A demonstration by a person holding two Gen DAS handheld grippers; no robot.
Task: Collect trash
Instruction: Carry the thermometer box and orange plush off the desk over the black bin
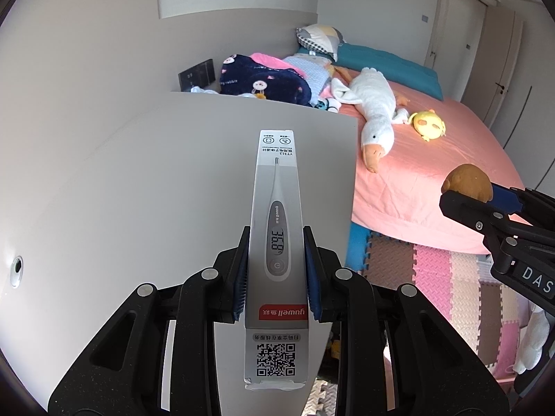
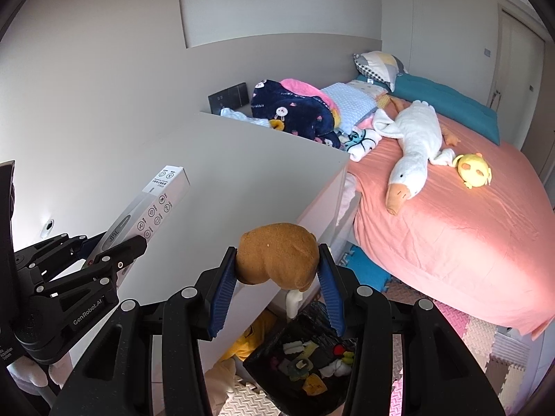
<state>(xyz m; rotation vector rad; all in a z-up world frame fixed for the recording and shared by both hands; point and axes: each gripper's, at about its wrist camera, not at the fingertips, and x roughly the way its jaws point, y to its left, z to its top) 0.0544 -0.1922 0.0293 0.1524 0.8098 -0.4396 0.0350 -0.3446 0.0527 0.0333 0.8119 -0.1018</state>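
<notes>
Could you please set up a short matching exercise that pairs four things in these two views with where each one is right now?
Things:
1. thermometer box
2. brown plush lump
3. white goose toy
4. black bag of scraps

Places:
A. lying on the pink bedsheet
B. on the floor below the white cabinet
C. between the left gripper's jaws
D. between the right gripper's jaws

Pairs: 1-C, 2-D, 3-A, 4-B

Left gripper (image 1: 275, 270) and right gripper (image 2: 277, 277) both clamped.
</notes>
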